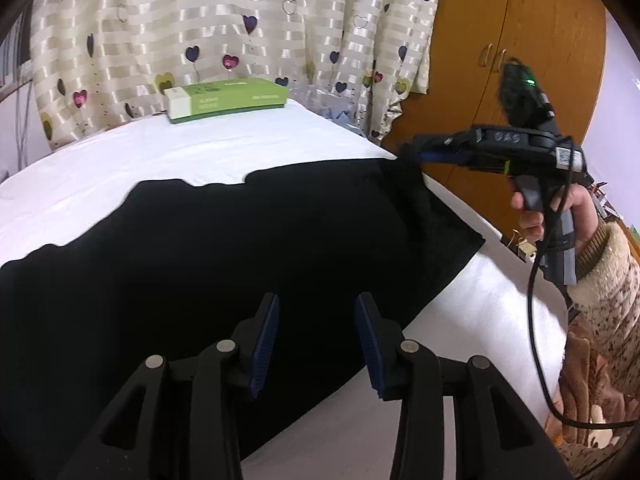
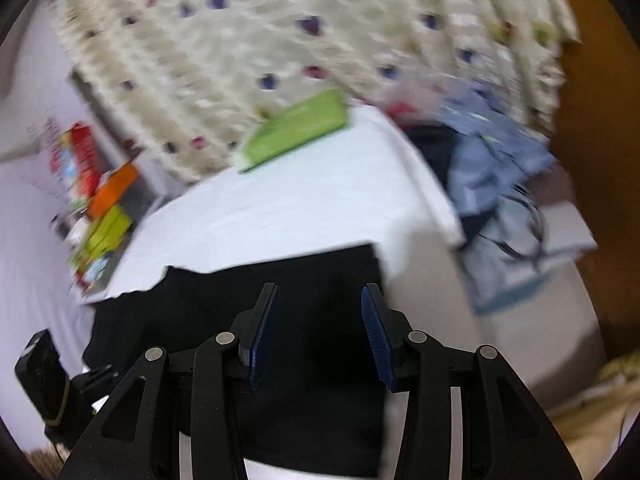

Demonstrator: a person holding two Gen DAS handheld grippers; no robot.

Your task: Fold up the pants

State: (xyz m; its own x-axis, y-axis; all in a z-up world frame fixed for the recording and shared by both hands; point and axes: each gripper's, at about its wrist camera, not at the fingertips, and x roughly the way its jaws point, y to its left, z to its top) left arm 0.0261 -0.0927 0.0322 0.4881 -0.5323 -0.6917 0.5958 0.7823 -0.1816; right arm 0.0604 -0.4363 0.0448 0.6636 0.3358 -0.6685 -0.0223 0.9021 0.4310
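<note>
Black pants lie flat across a white-sheeted bed. My left gripper is open and empty, hovering just above the pants near their front edge. In the left wrist view my right gripper reaches in from the right at the pants' far right corner, where the cloth bunches up against its tips. The right wrist view is blurred; there my right gripper has its jaws apart above the pants.
A green box lies at the bed's far end before a heart-patterned curtain. A wooden wardrobe stands at the right. Blue clothes are piled beside the bed. Colourful boxes sit at the left.
</note>
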